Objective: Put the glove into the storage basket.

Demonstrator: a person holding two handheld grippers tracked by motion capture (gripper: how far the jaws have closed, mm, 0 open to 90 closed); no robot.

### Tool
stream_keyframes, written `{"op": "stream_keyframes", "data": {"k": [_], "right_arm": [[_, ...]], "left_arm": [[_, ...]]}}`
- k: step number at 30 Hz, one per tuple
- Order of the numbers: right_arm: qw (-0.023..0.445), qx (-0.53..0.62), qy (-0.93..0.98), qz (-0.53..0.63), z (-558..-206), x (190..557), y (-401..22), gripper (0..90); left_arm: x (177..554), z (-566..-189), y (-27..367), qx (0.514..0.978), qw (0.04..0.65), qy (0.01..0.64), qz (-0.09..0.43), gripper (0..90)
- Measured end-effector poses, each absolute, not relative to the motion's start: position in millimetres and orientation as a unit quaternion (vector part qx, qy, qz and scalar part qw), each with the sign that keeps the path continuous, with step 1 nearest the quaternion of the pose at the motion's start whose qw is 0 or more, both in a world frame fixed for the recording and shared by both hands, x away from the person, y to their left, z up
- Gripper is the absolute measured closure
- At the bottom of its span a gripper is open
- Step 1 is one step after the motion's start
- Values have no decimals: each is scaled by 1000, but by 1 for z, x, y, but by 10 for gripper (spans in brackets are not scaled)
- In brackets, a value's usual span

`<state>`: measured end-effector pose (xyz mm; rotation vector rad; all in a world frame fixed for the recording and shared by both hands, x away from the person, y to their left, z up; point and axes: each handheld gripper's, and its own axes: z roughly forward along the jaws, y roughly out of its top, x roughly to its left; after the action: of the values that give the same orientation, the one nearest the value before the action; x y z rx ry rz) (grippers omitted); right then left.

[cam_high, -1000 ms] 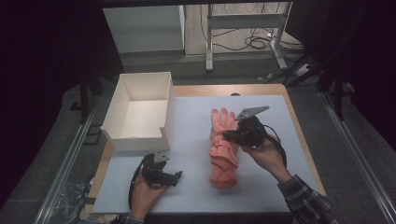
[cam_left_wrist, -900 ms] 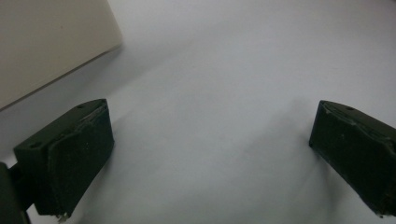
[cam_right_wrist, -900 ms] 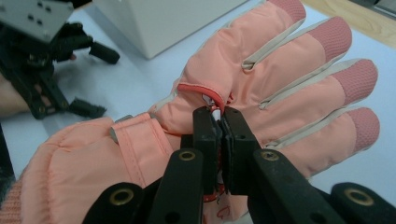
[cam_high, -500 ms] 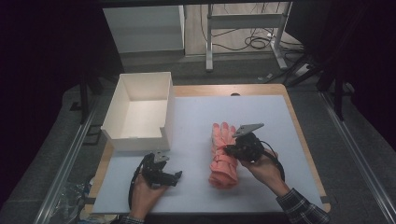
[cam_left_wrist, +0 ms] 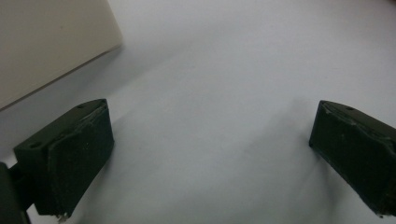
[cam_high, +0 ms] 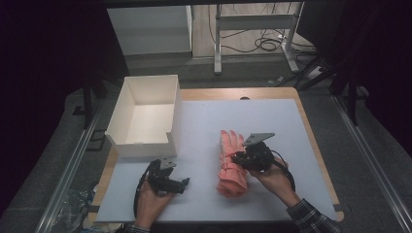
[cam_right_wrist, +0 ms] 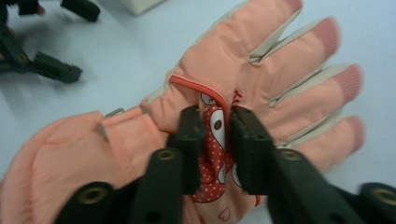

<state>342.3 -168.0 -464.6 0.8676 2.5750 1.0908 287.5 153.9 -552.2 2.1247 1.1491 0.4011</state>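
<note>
**Two tongs, one pink glove: letting go cleanly**

One pink glove (cam_high: 231, 162) lies flat on the pale worktop (cam_high: 204, 121), fingers pointing away from the person, cuff nearest them, to the right of the white box (cam_high: 145, 116). The right tongs (cam_right_wrist: 215, 140) sit right over its back, at the patterned patch, and their jaws have just been opening: a narrow gap stands between them, with a ridge of dotted fabric rising in that gap. Whether the pads still pinch that ridge is hard to say; the gap looks wide enough that the cloth is probably free.

To do this step well, the jaws likely want to part a little more before the hand rises, so no fold of fabric drags up with them and pulls the glove askew. A straight lift, not a sideways sweep, should leave it lying flat.

The left tongs (cam_high: 169, 179) rest low on the worktop near the front corner of the box, well apart from the glove. In the left gripper view their jaws stand wide apart, with bare worktop between them and nothing held.
</note>
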Motion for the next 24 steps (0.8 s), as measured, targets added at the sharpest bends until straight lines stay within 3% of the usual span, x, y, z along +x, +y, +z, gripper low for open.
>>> {"op": "stream_keyframes", "data": {"k": [4,13,24], "right_arm": [[107,295,867,387,-457,341,-175,597],[133,288,861,396,-445,335,-191,555],[126,332,847,395,-480,324,-233,554]], "left_arm": [[288,-552,154,816,340,441,154,0],[288,-552,154,816,340,441,154,0],[287,-552,154,817,338,441,153,0]]}}
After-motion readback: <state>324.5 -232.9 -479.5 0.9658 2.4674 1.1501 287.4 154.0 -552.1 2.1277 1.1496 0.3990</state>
